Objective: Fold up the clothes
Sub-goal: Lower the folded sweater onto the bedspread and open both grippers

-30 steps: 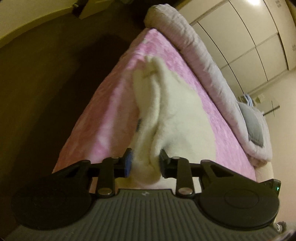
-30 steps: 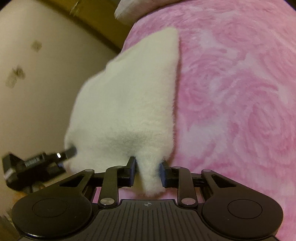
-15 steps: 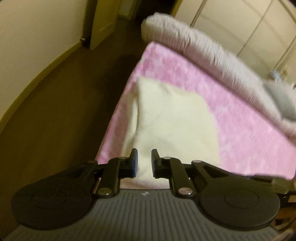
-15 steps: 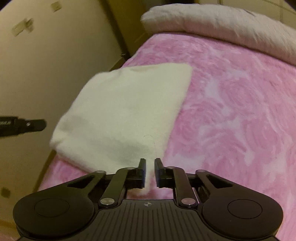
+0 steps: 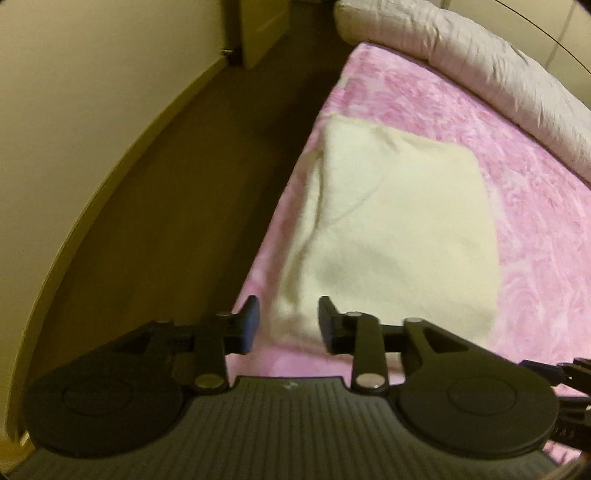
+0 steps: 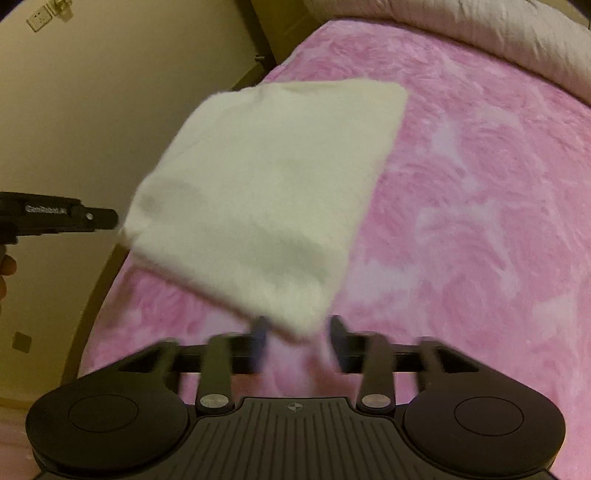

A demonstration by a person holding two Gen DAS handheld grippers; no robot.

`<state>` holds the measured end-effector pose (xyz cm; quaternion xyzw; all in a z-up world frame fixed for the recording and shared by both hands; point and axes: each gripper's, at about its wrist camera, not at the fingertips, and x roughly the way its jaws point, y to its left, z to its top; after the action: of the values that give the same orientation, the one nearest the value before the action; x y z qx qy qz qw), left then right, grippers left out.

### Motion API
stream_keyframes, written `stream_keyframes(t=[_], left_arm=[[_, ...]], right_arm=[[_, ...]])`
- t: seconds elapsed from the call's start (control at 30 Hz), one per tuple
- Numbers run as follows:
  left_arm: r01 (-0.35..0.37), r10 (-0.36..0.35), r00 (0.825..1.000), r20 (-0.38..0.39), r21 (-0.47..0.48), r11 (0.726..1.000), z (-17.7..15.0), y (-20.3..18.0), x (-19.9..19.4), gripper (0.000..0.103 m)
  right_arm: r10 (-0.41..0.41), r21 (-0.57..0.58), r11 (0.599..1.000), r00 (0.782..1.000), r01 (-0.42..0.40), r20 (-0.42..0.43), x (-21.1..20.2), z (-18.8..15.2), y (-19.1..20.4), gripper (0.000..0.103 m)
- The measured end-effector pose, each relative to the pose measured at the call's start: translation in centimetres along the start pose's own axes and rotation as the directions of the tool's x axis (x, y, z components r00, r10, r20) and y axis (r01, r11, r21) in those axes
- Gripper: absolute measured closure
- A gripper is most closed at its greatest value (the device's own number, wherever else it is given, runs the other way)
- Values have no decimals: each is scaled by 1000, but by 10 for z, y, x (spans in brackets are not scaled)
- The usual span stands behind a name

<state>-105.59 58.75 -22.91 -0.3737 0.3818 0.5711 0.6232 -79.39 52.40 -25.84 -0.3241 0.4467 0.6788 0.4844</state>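
A cream fleece garment (image 5: pixel 399 229) lies folded in a flat rectangle on the pink blanket (image 5: pixel 535 221), close to the bed's left edge. My left gripper (image 5: pixel 288 321) hovers over its near left corner with its jaws opening; the cloth lies below the gap and the pads do not press on it. In the right wrist view the same garment (image 6: pixel 269 192) fills the middle. My right gripper (image 6: pixel 299 332), blurred, is above its near right corner, jaws opening and clear of the fleece. The left gripper (image 6: pixel 59 216) shows at that view's left edge.
A rolled grey duvet (image 5: pixel 480 55) runs along the far side of the bed. Dark floor (image 5: pixel 207 184) lies between the bed's left edge and a cream wall (image 5: pixel 74 92), with a door (image 5: pixel 258 29) at the far end. Wall sockets (image 6: pixel 40 18) sit up high.
Both grippers let go of the cream garment, which dropped from a raised bunch to a flat folded rectangle. Both rose and tipped downward; their jaws went narrow and now stand wider.
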Motion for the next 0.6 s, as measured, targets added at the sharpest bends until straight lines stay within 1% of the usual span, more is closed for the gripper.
stream_keyframes(t=[0.07, 0.13, 0.27, 0.43, 0.5, 0.6], left_arm=[[-14, 13, 1000, -26, -39, 999, -10, -7, -19, 70], [-43, 40, 998, -41, -52, 998, -18, -19, -37, 70], [-89, 84, 995, -56, -79, 993, -37, -42, -78, 69], [-146, 146, 989, -11, -131, 981, -57, -73, -129, 68], [-153, 156, 988, 5, -171, 973, -62, -85, -149, 68], [-151, 161, 987, 29, -212, 966, -72, -109, -181, 67]], right_arm=[[-3, -6, 1000, 1000, 2, -11, -18, -2, 1, 49], [1, -15, 1000, 1000, -1, -19, -35, -2, 2, 48], [25, -52, 998, 1000, -25, -2, -70, 0, 5, 47], [74, -117, 990, 997, -73, 7, -108, -7, 3, 47], [91, -155, 984, 996, -90, 3, -125, -12, 0, 47], [118, -198, 974, 993, -111, 22, -157, -20, -7, 47]])
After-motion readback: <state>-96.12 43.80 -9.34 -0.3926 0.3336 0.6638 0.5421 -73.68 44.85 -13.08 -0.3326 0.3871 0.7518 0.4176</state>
